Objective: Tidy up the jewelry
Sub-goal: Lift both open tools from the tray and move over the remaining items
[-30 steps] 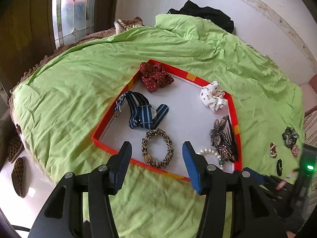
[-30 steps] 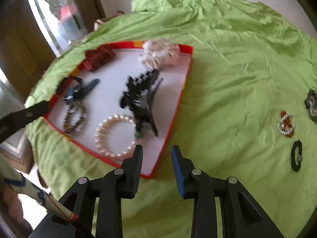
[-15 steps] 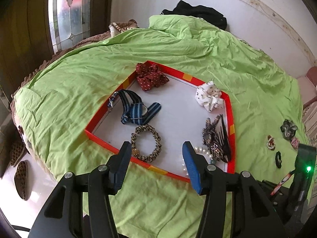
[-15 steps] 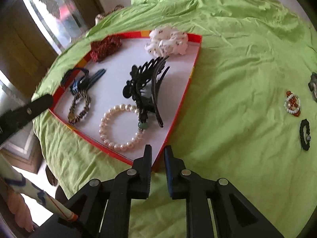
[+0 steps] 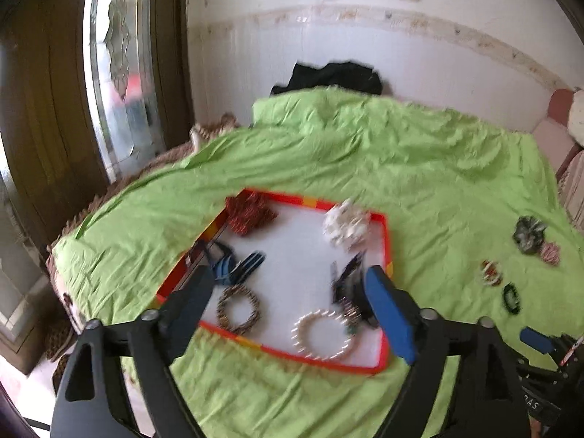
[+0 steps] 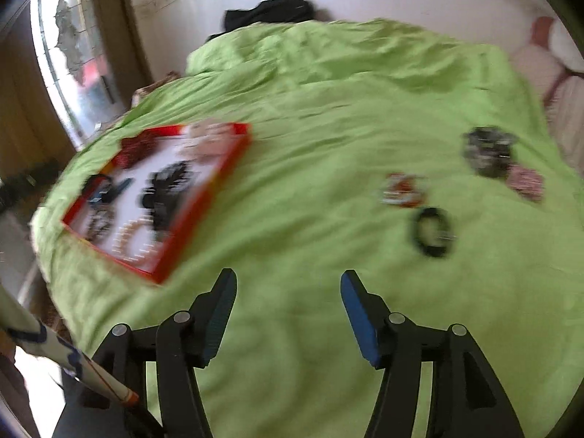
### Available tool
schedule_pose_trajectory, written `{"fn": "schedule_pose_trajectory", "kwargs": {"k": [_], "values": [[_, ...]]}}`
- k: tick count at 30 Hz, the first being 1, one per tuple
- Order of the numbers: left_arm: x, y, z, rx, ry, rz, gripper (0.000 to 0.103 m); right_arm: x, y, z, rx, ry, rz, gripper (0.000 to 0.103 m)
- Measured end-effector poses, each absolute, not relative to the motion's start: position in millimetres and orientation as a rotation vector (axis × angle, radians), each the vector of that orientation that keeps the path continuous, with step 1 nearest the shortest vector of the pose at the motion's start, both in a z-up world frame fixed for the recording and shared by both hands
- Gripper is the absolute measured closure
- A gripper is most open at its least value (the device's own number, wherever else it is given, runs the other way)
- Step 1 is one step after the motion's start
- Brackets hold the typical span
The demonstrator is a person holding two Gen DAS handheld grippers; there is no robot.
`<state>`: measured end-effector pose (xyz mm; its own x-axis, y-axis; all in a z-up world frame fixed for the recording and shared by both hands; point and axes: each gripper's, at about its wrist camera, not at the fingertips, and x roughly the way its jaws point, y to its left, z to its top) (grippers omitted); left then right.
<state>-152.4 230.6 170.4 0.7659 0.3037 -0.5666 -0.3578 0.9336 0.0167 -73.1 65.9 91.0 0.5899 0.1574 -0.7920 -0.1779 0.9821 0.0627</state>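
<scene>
A red-rimmed white tray (image 5: 385, 241) lies on the green blanket and holds a pearl bracelet (image 5: 323, 334), a leopard bracelet (image 5: 239, 308), a black hair claw (image 5: 348, 284), a blue striped strap (image 5: 233, 270) and red (image 5: 248, 213) and white (image 5: 346, 224) scrunchies. My left gripper (image 5: 288, 277) hovers over the tray's near side, its jaws opening, nothing between them. Right of the tray lie a black bracelet (image 6: 432, 231), a red-white bead bracelet (image 6: 401, 189), a dark scrunchie (image 6: 487, 151) and a pink piece (image 6: 527, 182). My right gripper (image 6: 288, 279) hangs over bare blanket, jaws opening and empty.
The green blanket (image 6: 328, 109) covers the whole bed, whose edge drops off at the left near a window (image 5: 120, 73). A black garment (image 5: 328, 76) lies by the far wall. Pillows (image 6: 547, 62) sit at the far right. A patterned sleeve (image 6: 54, 350) shows at lower left.
Both grippers have pulled back and up from the tray. The left jaws widened. The right jaws closed nearly together, then spread wide, and that view swung right toward the loose pieces.
</scene>
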Motion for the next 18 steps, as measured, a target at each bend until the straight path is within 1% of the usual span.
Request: {"fn": "schedule_pose_trajectory", "kwargs": {"k": [5,10,14,18], "values": [[-138.8,194.8,180.7,-0.041,0.623,0.261,0.015,-83.0,-4.2,88.6,0.012,0.915,0.066,0.036],[-117.8,142.3,172.5,0.076,0.704,0.145,0.015,-89.9,-68.4,86.7,0.12,0.911,-0.031,0.036],[-104.8,100.9,161.7,0.147,0.739,0.05,0.015,-92.0,-98.0,81.2,0.176,0.923,-0.068,0.036],[-86.6,71.4,148.9,0.129,0.782,-0.071,0.015,-93.4,-120.1,73.9,0.225,0.93,-0.087,0.036]]}}
